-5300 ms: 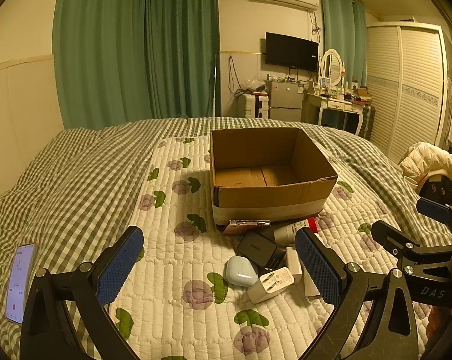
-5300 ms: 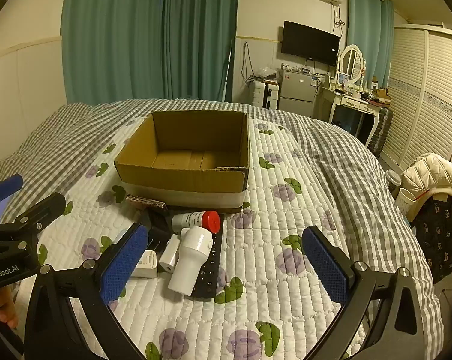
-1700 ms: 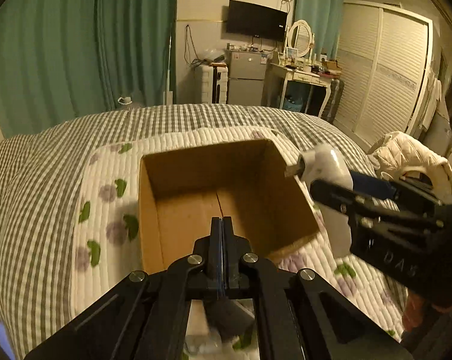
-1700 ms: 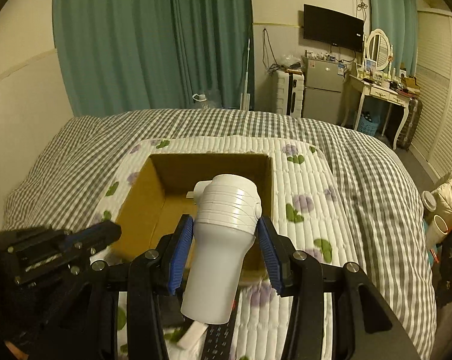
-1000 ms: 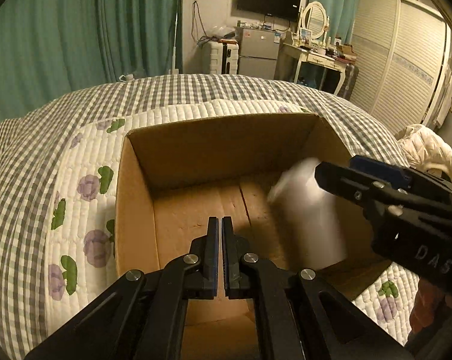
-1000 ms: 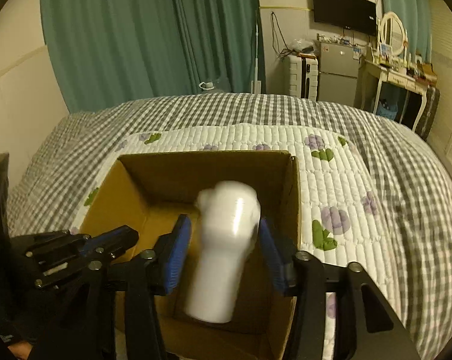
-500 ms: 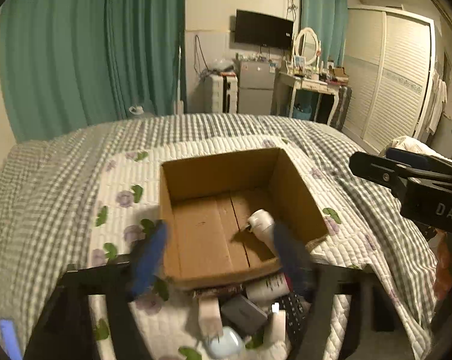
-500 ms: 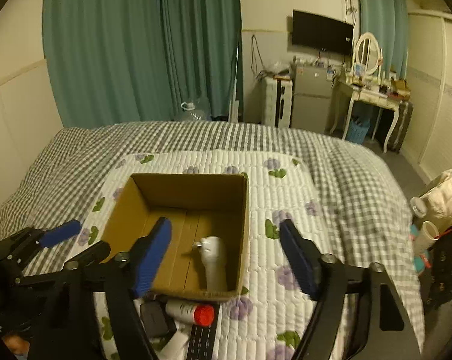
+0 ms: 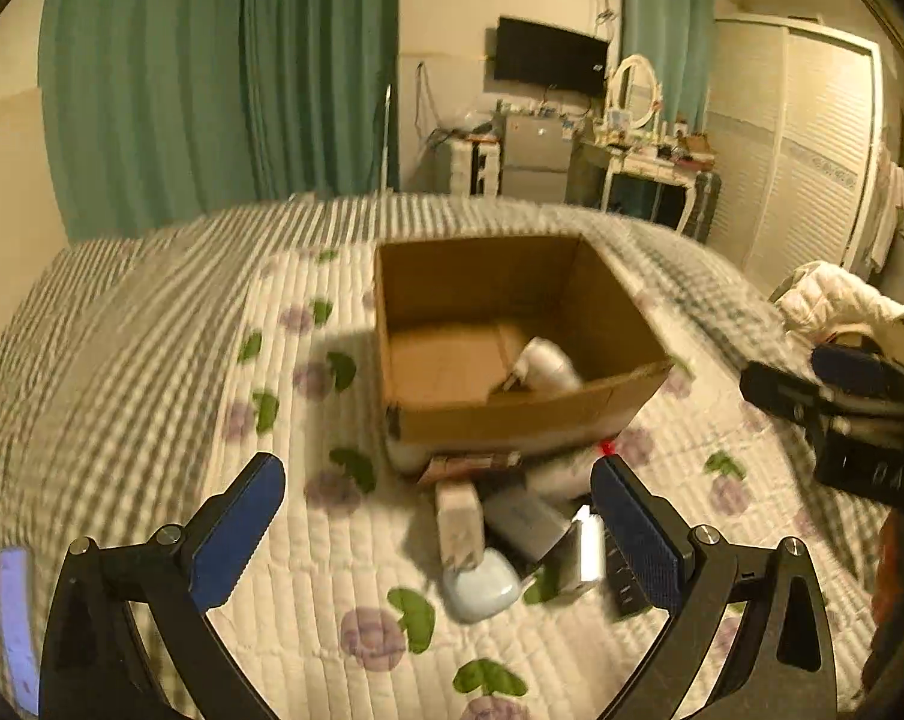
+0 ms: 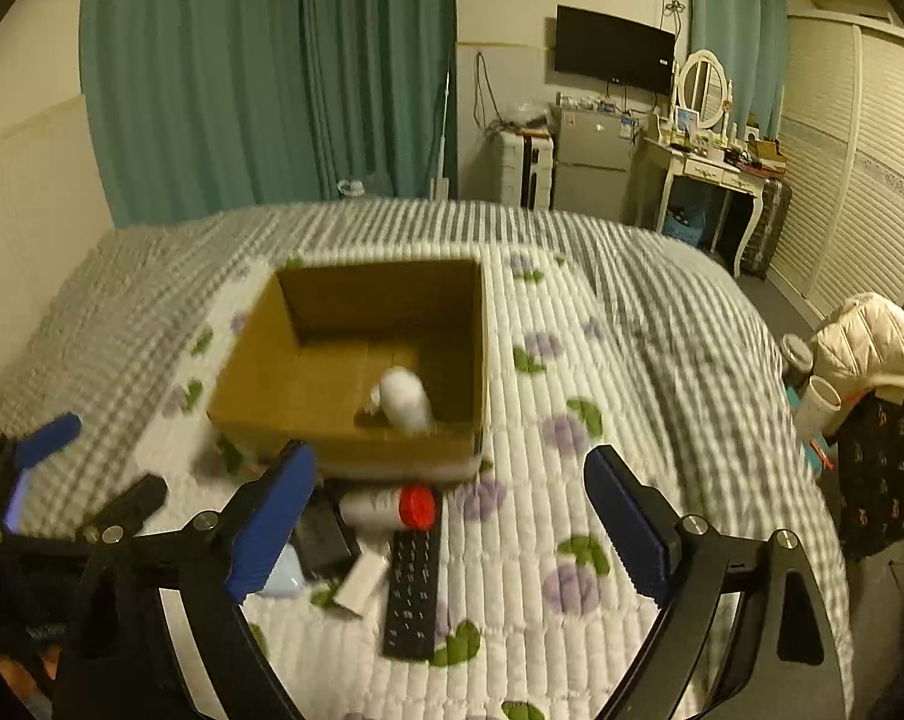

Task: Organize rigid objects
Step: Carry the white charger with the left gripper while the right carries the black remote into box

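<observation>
Lettering "DAS" [image 9: 886, 471] stood on the black body of the right gripper as the left wrist view showed it, blurred; no other writing was readable.

The white plastic bottle-shaped object [image 10: 404, 399] lay inside the open brown cardboard box [image 10: 260, 372], in its near right corner, on the quilted white bedspread with purple flowers [image 10: 571, 420]. It was well apart from both grippers and beyond their fingertips.

The left gripper [image 9: 437, 531] had its blue-padded jaws opening wide, and nothing was pressed between them; below the gap lay a pale blue rounded case [image 9: 481, 585], a white rectangular block [image 9: 459, 519] and a dark grey flat device [image 9: 526, 519]. The right gripper [image 10: 449, 525] also had its jaws opening, with nothing gripped; a white tube with a red cap [image 10: 392, 506] and a black remote control with rows of buttons [image 10: 414, 585] lay on the bedspread under it.

Only the right wrist view showed the remote control clearly and the tube's whole red cap; in the left wrist view the cap was only a red speck. Only the left wrist view showed the white block.
</observation>
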### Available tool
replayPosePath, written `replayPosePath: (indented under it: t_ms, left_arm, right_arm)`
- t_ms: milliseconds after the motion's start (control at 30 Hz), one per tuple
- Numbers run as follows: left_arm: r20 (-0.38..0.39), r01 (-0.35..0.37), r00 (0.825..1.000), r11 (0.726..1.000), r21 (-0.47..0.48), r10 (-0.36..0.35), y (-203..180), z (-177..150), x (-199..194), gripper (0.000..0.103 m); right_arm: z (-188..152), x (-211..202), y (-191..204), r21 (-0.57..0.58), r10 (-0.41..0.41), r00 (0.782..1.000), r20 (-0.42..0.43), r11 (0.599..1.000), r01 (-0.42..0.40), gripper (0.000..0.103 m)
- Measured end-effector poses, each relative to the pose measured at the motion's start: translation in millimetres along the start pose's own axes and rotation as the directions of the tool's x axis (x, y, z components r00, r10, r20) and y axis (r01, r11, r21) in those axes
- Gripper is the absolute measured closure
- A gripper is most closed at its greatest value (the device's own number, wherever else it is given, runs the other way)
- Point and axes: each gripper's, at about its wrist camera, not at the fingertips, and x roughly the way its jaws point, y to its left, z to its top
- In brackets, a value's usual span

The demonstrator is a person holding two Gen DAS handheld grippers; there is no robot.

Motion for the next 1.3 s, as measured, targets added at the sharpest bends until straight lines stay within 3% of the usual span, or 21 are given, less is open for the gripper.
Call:
replayPosePath:
  t_ms: [233, 433, 500, 633, 733, 800, 1067, 1300]
  left_arm:
    - [-0.109, -0.023, 0.994, 0.999, -0.043, 0.018, 2, -45, 63, 0.000]
    - [-0.141, -0.040, 0.989, 0.998, -0.043, 0.034, -2, -57, 97, 0.003]
    - [-0.153, -0.028, 0.988, 0.998, -0.060, 0.019, -1, -57, 106, 0.015]
    - [-0.179, 0.002, 0.984, 0.997, -0.081, -0.016, -1, -57, 122, 0.027]
    - [-0.162, 0.045, 0.985, 0.995, -0.086, -0.059, -3, -54, 127, 0.042]
    - [-0.159, 0.065, 0.984, 0.994, -0.089, -0.078, -4, -51, 127, 0.073]
    - [-0.137, 0.031, 0.990, 0.995, -0.094, -0.044, 3, -57, 100, 0.075]
    - [-0.173, 0.008, 0.985, 0.995, -0.095, -0.024, 7, -61, 87, 0.075]
  right_arm:
    - [-58, 79, -1, -0.015, -0.023, 0.985, -0.170, 1.000, 0.021, 0.012]
    - [-83, 120, 0, -0.014, -0.031, 0.960, -0.279, 1.000, 0.028, 0.012]
    - [-87, 124, 2, -0.022, -0.034, 0.958, -0.283, 0.999, 0.029, 0.012]
    - [-90, 128, 3, -0.023, -0.036, 0.955, -0.295, 0.999, 0.031, 0.012]
    - [-92, 131, 5, -0.026, -0.039, 0.953, -0.299, 0.999, 0.033, 0.012]
    - [-93, 133, 8, -0.036, -0.048, 0.951, -0.305, 0.999, 0.039, 0.013]
    - [-100, 144, 7, -0.038, -0.024, 0.937, -0.350, 0.999, 0.012, 0.030]
    - [-102, 153, 24, -0.025, 0.039, 0.935, -0.352, 0.998, -0.051, 0.059]
